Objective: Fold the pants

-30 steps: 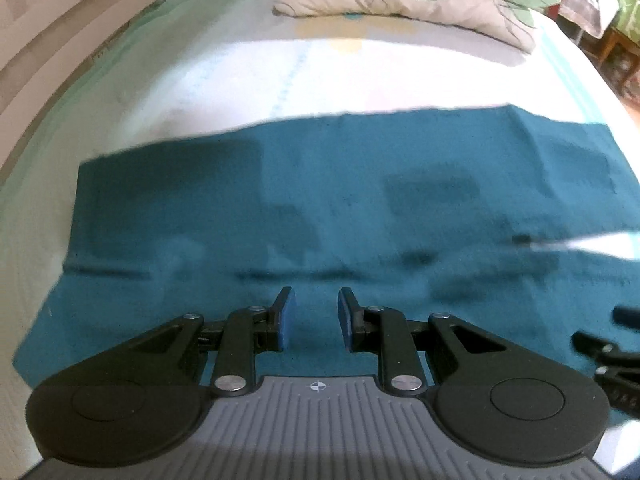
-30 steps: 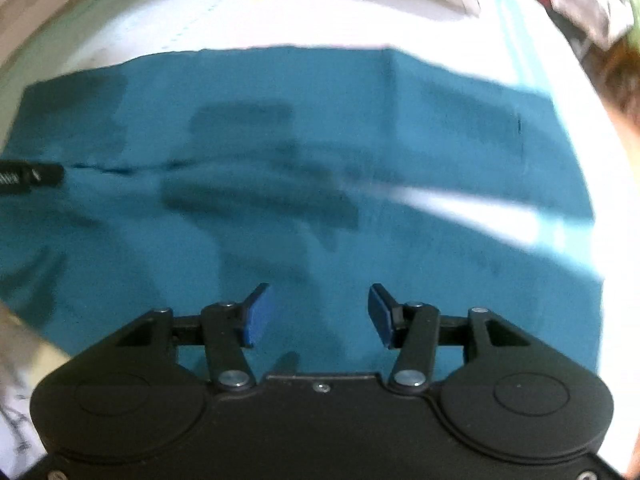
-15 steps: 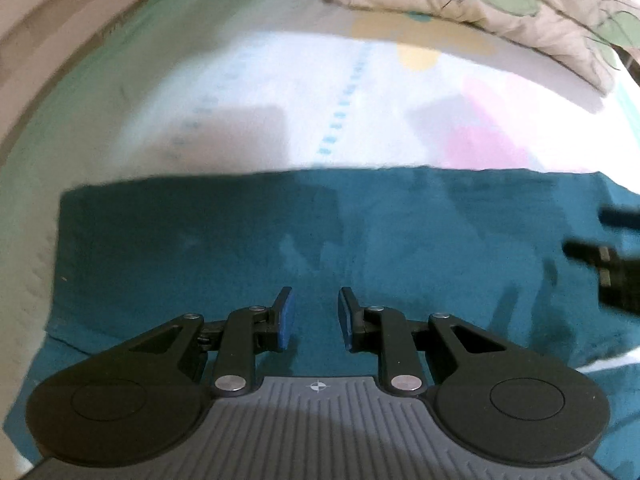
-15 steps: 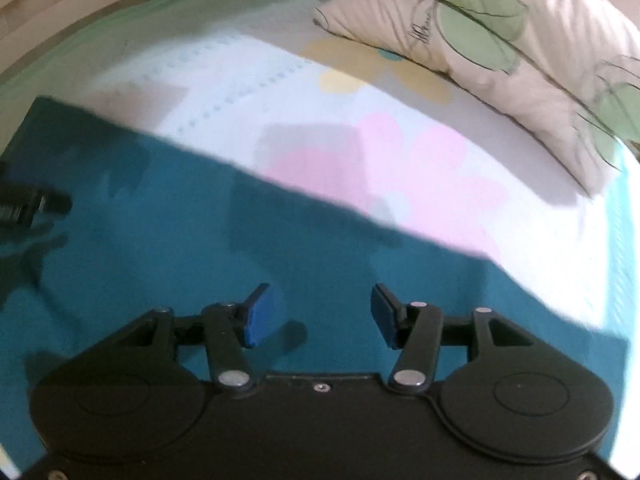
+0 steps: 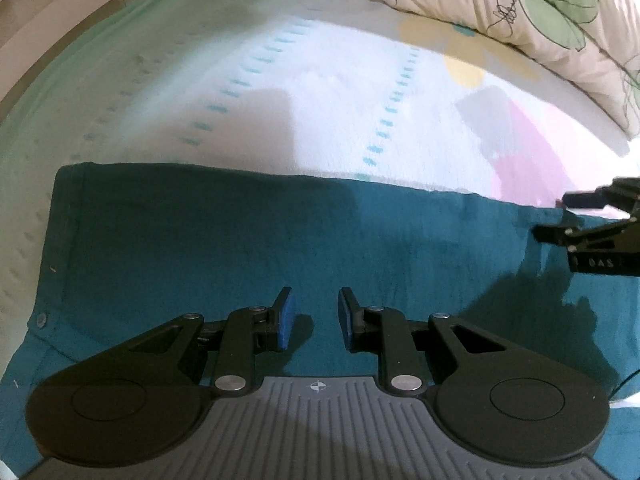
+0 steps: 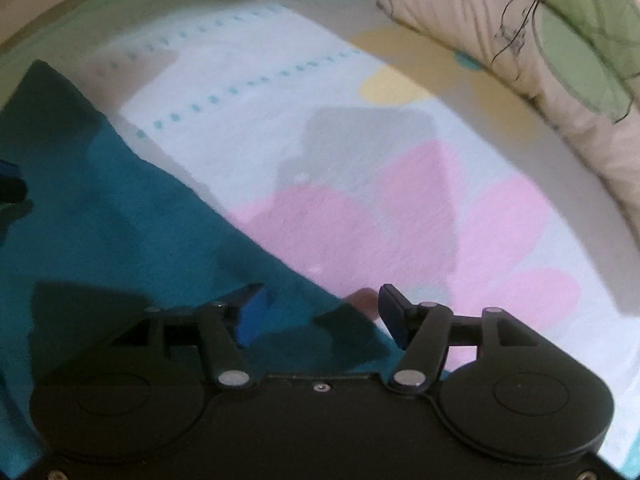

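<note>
The teal pants lie flat across the bed, their far edge straight and a button at the near left. My left gripper is open and empty, low over the cloth. My right gripper is open and empty, straddling the pants' far edge; it also shows in the left wrist view at the right. The pants also fill the left of the right wrist view.
The bedsheet is white with pink and yellow flower prints and dotted teal lines. A cream pillow with green leaf prints lies at the far right, also in the right wrist view. A bed frame edge runs along the far left.
Both grippers have moved forward over the pants toward their far edge and lower. The right gripper now reaches that edge. Both stay open.
</note>
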Available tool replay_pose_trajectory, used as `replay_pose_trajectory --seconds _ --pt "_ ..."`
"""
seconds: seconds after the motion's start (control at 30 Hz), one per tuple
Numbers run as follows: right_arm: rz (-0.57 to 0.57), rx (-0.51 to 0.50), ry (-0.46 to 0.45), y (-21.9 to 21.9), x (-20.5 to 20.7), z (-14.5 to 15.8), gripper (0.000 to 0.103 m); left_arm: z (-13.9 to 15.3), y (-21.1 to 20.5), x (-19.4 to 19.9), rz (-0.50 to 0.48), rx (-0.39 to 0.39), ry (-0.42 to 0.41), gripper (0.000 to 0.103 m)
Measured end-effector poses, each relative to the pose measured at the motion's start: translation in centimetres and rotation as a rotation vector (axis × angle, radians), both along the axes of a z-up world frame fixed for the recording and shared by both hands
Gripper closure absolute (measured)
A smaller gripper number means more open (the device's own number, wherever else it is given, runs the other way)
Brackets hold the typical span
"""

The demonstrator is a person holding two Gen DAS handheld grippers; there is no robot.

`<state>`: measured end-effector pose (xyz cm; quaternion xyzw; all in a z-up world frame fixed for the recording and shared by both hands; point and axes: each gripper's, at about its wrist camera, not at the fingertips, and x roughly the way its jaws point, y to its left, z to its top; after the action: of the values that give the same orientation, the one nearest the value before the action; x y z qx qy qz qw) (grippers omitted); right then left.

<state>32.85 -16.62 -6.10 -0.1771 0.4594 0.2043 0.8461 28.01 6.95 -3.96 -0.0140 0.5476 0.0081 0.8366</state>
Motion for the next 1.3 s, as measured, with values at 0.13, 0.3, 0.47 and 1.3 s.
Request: replay_pose_trajectory --seconds 0.13,0.3,0.47,1.3 --pt "0.023 0.065 0.04 -0.5 -0.9 0.2 0.083 0.1 -0.1 -0.1 -0.013 -0.018 0.004 0.08" --pt "0.03 0.094 -0.003 -0.9 -4.1 1.6 0.09 0.7 -0.4 -0.1 -0.03 -0.061 0.003 0.08" --pt "0.065 0.098 -0.059 -0.5 -9.4 3.1 0.09 1.5 -1.4 0.1 -0.06 -0.13 0.021 0.08" --pt "0.107 0.051 -0.155 0.0 -15.1 1.6 0.09 0.8 -7.0 1.5 -0.015 -0.302 0.195 0.08"
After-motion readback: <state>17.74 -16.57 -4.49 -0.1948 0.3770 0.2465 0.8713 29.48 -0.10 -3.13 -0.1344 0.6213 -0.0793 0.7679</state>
